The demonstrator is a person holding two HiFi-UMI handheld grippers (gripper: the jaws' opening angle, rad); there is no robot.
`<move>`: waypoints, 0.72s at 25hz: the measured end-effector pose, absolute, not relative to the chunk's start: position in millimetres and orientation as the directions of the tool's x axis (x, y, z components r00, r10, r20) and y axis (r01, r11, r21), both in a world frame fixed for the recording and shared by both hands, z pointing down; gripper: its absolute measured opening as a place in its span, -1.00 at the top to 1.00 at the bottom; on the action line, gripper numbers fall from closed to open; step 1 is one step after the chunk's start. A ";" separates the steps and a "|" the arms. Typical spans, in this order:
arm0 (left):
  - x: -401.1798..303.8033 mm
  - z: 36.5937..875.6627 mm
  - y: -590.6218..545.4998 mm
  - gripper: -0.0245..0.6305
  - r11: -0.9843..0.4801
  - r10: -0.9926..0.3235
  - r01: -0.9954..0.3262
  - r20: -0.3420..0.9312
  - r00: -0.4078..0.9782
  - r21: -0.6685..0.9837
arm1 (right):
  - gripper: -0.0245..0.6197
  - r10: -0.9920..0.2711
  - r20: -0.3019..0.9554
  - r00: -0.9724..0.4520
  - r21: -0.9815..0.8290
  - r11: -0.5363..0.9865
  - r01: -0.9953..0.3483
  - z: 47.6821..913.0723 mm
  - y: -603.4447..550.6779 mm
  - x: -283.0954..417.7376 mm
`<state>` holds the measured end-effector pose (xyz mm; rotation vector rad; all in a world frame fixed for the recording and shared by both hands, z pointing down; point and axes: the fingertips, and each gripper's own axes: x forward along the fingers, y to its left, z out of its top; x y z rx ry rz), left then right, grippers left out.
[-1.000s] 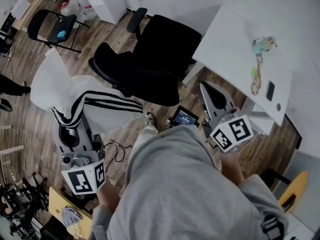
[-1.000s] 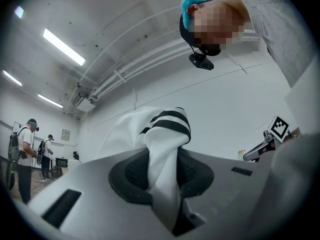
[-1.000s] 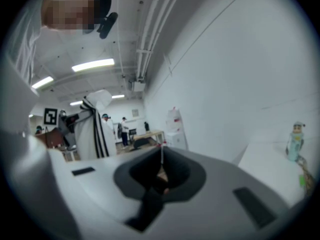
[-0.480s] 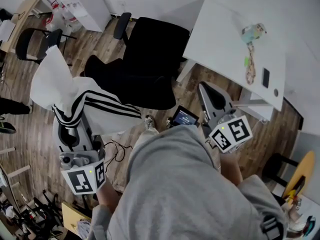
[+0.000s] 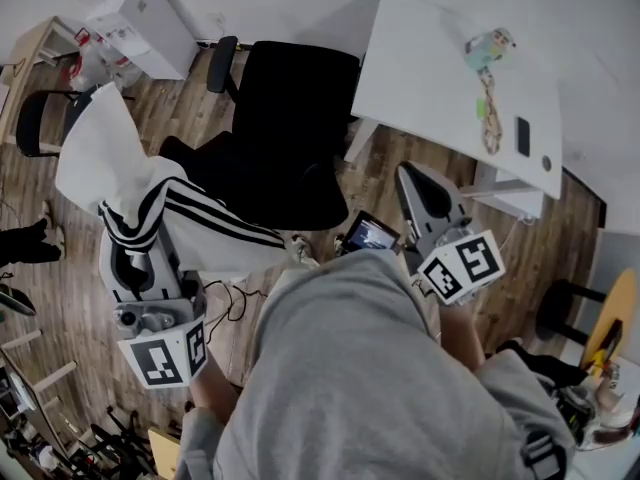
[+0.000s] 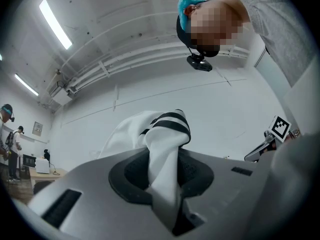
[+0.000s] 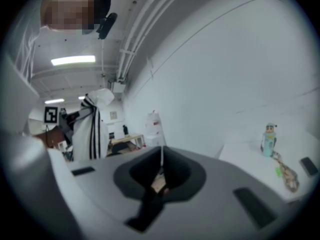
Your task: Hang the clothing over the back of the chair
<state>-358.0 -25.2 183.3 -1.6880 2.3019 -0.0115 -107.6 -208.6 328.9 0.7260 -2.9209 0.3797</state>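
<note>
One garment, a white track jacket with black stripes [image 5: 110,168], hangs from my left gripper [image 5: 130,258], whose jaws are clamped on a bunched fold of it. In the left gripper view the cloth rises straight out between the pads. My right gripper [image 5: 425,193] has its jaws together with nothing between them.

The relation that matters: the black office chair [image 5: 290,118] stands ahead and to the right of the held jacket, and one striped sleeve already reaches toward the seat. I judge the chair back [image 5: 300,88] to be the farther dark panel, next to the white table [image 5: 440,78]. The left gripper is clearly the nearer one. The right sits off to the other side, near the table's corner. In the right gripper view the jacket's long axis runs downward, so I judge it must be carried up and across the panel's top edge before letting go.

A wood floor [image 5: 385,168] lies underneath. The table carries a small bottle [image 5: 487,43] and a lanyard [image 5: 485,108]. The room is white-walled with other furniture at its edges.
</note>
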 end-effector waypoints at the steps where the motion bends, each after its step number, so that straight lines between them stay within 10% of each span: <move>1: -360.3 180.3 -31.7 0.58 0.302 -0.939 -0.937 -0.228 -0.259 -0.178 | 0.81 -0.456 0.163 -0.875 -0.215 0.849 -0.483 328.2 -211.0 -107.7; 18: -377.3 194.9 -118.6 0.58 0.111 -0.974 -0.981 -0.213 -0.076 -0.161 | 0.81 -0.620 0.209 -0.757 -0.211 0.727 -0.653 337.4 -222.6 -77.8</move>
